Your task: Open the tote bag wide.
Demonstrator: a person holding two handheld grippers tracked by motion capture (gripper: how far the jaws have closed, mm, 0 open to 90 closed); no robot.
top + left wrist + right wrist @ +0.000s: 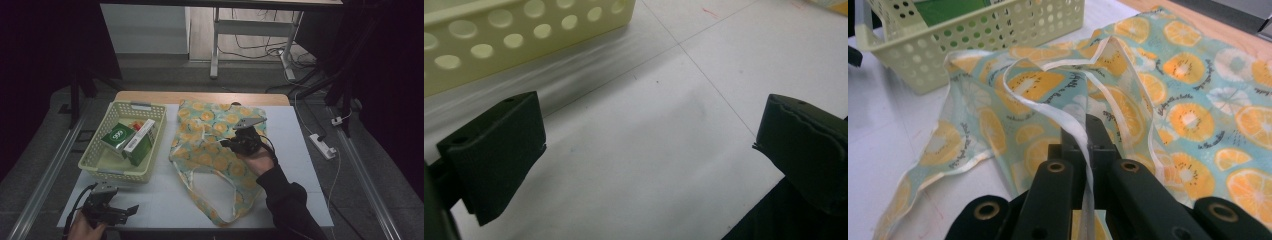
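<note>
A fabric bag point(210, 150) with an orange-slice print lies across the middle of the white table point(160, 200). My right gripper point(235, 142) is over the bag's middle, shut on the white-edged rim of the bag point(1048, 95), which rises in a fold from between its jaws. The right gripper view shows my right gripper point(1083, 131) pinching that pale strip. My left gripper point(131, 210) rests near the table's front left corner, held by a hand. In the left gripper view my left gripper point(649, 145) stands open over bare tabletop, nothing between its jaws.
A pale yellow perforated basket point(95, 162) sits at the left of the table with green and white cartons point(131, 140) inside. Its wall point(514, 30) is just beyond the left gripper. The bag's long handle loop point(235, 200) trails toward the front edge.
</note>
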